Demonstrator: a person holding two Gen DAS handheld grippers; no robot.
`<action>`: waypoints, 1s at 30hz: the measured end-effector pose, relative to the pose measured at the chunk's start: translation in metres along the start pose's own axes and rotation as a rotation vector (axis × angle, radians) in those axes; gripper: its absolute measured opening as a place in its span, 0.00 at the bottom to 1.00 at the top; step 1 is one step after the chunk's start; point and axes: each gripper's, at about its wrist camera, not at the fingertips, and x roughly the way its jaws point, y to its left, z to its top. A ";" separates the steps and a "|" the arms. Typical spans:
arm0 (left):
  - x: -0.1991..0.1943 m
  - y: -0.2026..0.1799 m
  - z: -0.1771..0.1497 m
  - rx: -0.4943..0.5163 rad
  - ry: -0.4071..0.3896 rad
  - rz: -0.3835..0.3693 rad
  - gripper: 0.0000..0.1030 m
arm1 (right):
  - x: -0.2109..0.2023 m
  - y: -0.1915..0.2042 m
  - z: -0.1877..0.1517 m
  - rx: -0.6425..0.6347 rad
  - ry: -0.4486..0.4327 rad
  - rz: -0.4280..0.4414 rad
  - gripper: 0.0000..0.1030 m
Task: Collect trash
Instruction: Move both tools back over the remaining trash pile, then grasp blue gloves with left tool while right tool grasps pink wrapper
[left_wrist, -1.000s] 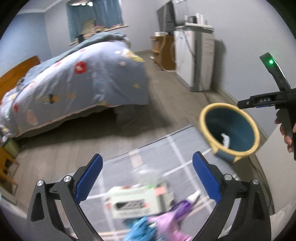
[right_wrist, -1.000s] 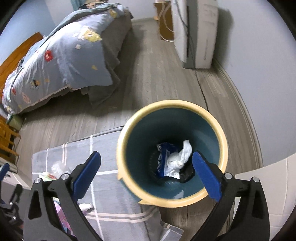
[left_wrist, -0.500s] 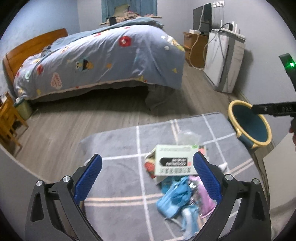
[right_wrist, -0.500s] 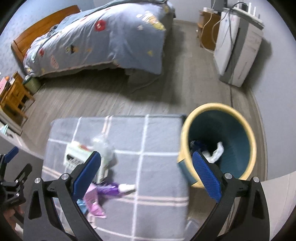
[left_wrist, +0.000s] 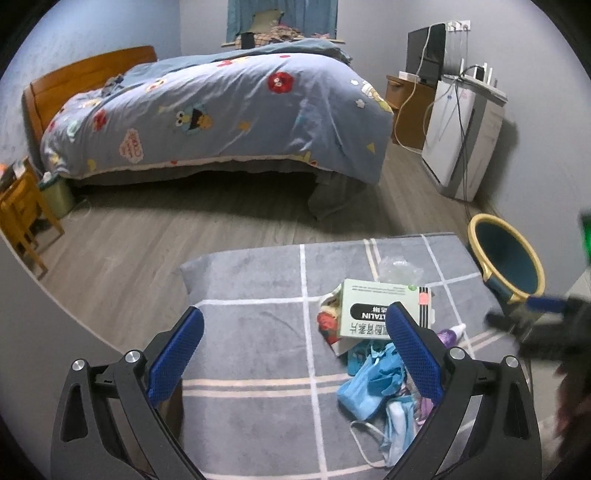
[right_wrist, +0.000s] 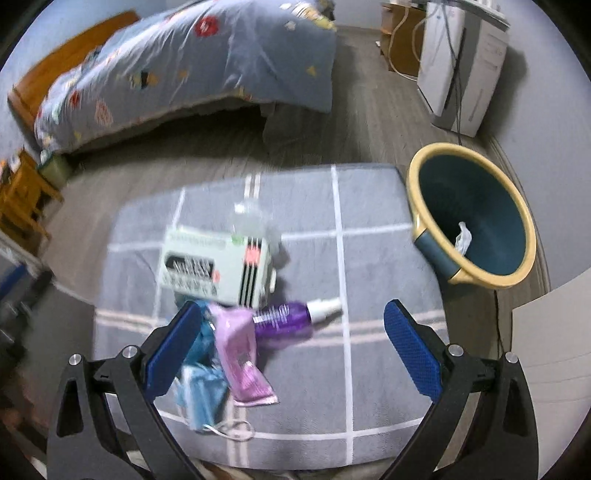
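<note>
Right-wrist view showed my right gripper (right_wrist: 291, 347) held above the grey rug (right_wrist: 369, 206), tilted downward, jaws spread wide and empty. Below it lay the trash: a purple spray bottle (right_wrist: 291, 317), a pink mask (right_wrist: 240, 354) and a white carton (right_wrist: 218, 266). My left gripper (left_wrist: 295, 354) hovered likewise, fingers apart, carrying nothing. The bin (right_wrist: 476, 218) stood at the rug's right edge.

The rug (right_wrist: 369, 266) is matt grey pile with pale woven lines. On it lie a matt cardboard carton (right_wrist: 218, 266), a glossy purple plastic spray bottle (right_wrist: 291, 315), soft cloth-like face masks (left_wrist: 369, 380) and crinkled clear plastic film (left_wrist: 399, 267). At two o'clock the waste bin (right_wrist: 476, 218) looks like smooth plastic. The floor (left_wrist: 122, 258) is matt wood grain.
</note>
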 end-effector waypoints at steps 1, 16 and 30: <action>0.001 0.000 -0.001 0.003 0.003 -0.001 0.95 | 0.008 0.002 -0.004 -0.011 0.017 0.003 0.94; 0.034 -0.012 -0.011 0.082 0.093 0.018 0.95 | 0.068 0.034 -0.038 -0.126 0.153 0.092 0.33; 0.064 -0.054 -0.033 0.171 0.178 -0.088 0.93 | 0.038 -0.025 -0.009 0.079 0.040 0.002 0.13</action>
